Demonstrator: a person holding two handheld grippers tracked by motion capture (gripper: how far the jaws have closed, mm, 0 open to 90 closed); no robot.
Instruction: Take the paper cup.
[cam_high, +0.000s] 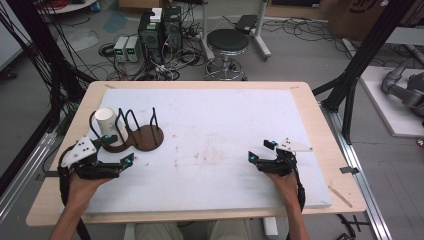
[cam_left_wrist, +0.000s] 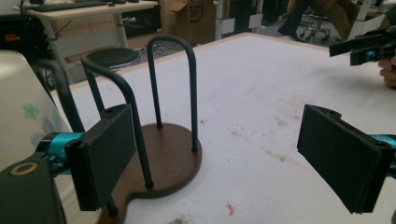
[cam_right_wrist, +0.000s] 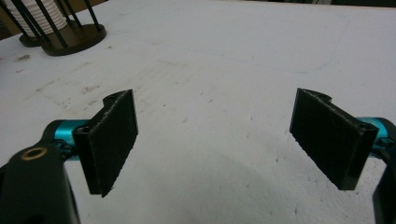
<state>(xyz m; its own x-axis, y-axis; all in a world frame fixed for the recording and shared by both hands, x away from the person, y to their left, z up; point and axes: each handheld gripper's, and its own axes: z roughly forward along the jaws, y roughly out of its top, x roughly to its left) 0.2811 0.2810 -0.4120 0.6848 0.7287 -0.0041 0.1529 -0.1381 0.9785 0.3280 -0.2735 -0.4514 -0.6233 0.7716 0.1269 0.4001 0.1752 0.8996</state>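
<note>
**High view: cup sits in the rack, both grippers free**

High view shows a white paper cup (cam_high: 106, 122) standing inside the dark wooden rack with black wire hoops (cam_high: 141, 135), at the left end of the white-topped bench (cam_high: 225, 125). The left gripper (cam_high: 131, 159) hovers just beside the rack's near edge, its jaws released and spread wide with nothing between them. In the left gripper view the rack's second, round base lies bare under its hoops, with the cup at the frame's left edge. The right gripper (cam_high: 261, 151) hangs well apart over bare bench, jaws likewise released. As I judge it, the cup is already seated in one slot; whether it is to stay there or be lifted out, no grasp is in hand yet.
</note>
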